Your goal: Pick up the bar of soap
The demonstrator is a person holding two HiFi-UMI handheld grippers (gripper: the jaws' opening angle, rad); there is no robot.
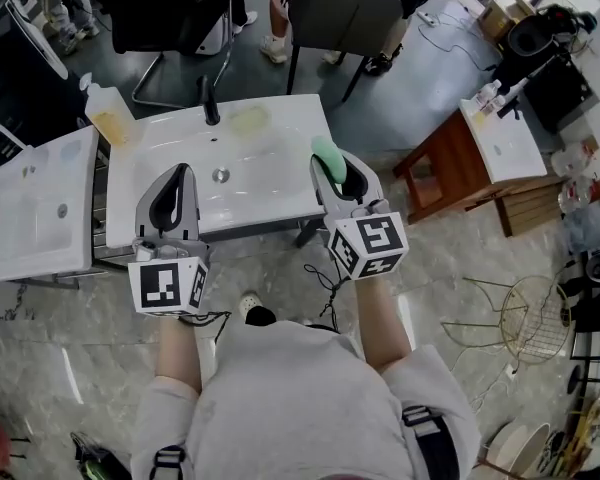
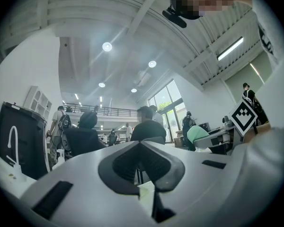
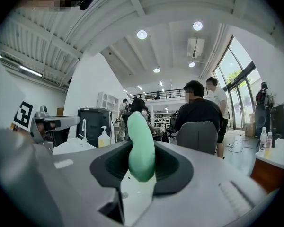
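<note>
The right gripper (image 1: pixel 337 171) has its jaws partly closed on the green bar of soap (image 1: pixel 326 152), up above the white sink (image 1: pixel 270 183). Soap is slippery, so a soft, steady squeeze seems best. The left gripper (image 1: pixel 180 175) is closed and empty. Farther off stand a soap bottle (image 1: pixel 108 113) and a chair (image 1: pixel 342 13).

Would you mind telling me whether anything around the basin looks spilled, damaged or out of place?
Nothing stands out. The green bar of soap is clamped in the right hand-held gripper, jutting past its tips, over the white basin. The left hand-held gripper is shut and empty. No spill or damage shows.
</note>
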